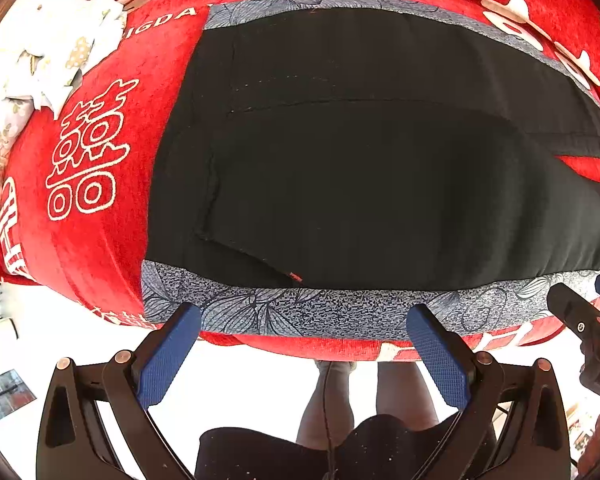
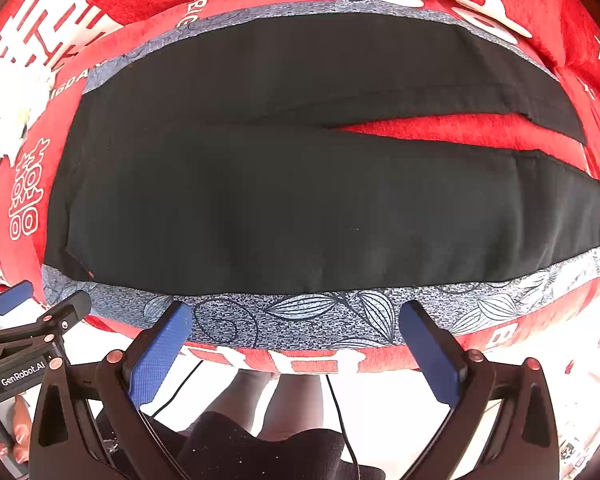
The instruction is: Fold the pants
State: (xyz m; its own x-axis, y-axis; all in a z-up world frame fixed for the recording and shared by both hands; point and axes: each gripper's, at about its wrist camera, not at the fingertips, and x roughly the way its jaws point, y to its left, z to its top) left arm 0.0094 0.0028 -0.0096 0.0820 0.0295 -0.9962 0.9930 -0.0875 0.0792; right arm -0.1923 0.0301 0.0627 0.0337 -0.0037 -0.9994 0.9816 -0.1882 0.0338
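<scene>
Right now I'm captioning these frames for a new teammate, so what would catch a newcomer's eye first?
The black fabric pants dominate, spread flat across the middle with both legs running right and a red wedge showing between them. Beneath lies a bright red plush blanket with white lettering, with a grey-blue leaf-patterned side stripe along the near edge. The left gripper and right gripper hover open over that stripe.

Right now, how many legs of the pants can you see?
2. The far leg lies toward the back of the red blanket; the near leg lies closer to both open grippers. They spread apart on the right, with blanket showing between.
</scene>
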